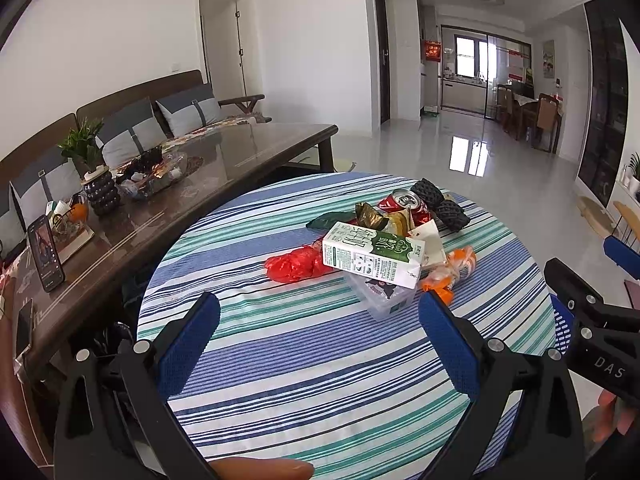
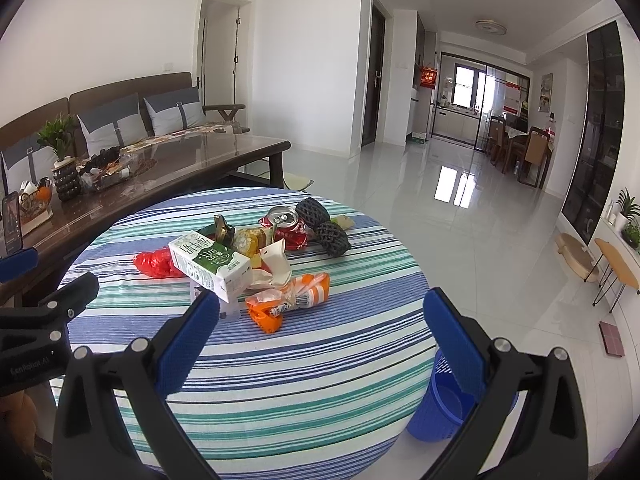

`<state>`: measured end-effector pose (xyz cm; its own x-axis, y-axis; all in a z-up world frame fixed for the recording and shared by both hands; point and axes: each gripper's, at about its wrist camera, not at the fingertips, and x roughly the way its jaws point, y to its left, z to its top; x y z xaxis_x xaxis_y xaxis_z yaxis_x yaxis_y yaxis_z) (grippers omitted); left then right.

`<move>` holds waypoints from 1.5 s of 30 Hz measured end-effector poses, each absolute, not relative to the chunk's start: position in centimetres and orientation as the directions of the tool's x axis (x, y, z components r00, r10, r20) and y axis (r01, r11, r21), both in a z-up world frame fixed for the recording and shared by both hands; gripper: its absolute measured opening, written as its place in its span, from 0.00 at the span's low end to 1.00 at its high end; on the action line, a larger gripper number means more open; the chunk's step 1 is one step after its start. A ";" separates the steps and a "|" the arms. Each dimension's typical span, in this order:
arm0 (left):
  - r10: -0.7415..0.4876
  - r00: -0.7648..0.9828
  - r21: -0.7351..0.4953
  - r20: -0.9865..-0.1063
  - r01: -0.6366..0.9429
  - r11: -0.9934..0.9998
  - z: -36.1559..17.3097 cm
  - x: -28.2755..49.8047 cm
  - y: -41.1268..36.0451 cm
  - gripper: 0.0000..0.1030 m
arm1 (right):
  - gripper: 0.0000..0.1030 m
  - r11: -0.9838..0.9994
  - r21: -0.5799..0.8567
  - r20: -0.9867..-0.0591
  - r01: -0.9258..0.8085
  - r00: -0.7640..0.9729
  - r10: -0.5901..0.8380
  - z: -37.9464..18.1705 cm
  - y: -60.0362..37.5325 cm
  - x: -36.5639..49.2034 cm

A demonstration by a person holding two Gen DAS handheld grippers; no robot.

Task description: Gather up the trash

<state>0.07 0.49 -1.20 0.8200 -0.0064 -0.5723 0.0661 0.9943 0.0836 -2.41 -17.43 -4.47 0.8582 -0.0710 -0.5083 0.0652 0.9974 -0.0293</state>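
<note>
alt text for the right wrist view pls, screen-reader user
Open right gripper hovers above a round striped table holding a pile of trash: a green-and-white milk carton, an orange wrapper, a red can, a red plastic bag and black foam netting. A blue bin stands on the floor at the table's right.
</note>
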 end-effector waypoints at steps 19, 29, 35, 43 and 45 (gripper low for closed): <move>-0.006 0.816 0.076 -0.579 0.062 0.995 -1.0 0.2 0.8 0.95 | 0.95 0.999 -0.034 -0.513 0.041 0.857 -0.053 -4.7 -17.1 -2.0; 0.005 0.805 0.070 -0.594 0.046 0.997 -1.5 0.8 1.9 0.95 | 0.95 0.999 -0.035 -0.520 0.015 0.854 -0.031 -5.2 -16.7 -1.6; 0.012 0.796 0.062 -0.606 0.033 0.998 -2.0 1.4 2.7 0.95 | 0.95 0.999 -0.032 -0.523 -0.011 0.852 -0.007 -5.4 -16.2 -1.2; -0.036 0.730 0.032 -0.682 0.079 0.996 -4.9 3.6 4.3 0.95 | 0.96 0.991 0.002 -0.548 -0.136 0.829 0.115 -6.0 -15.8 1.2; -0.058 0.693 0.010 -0.719 0.093 0.996 -6.4 4.5 4.8 0.95 | 0.96 0.983 0.016 -0.572 -0.183 0.805 0.159 -6.5 -15.8 2.8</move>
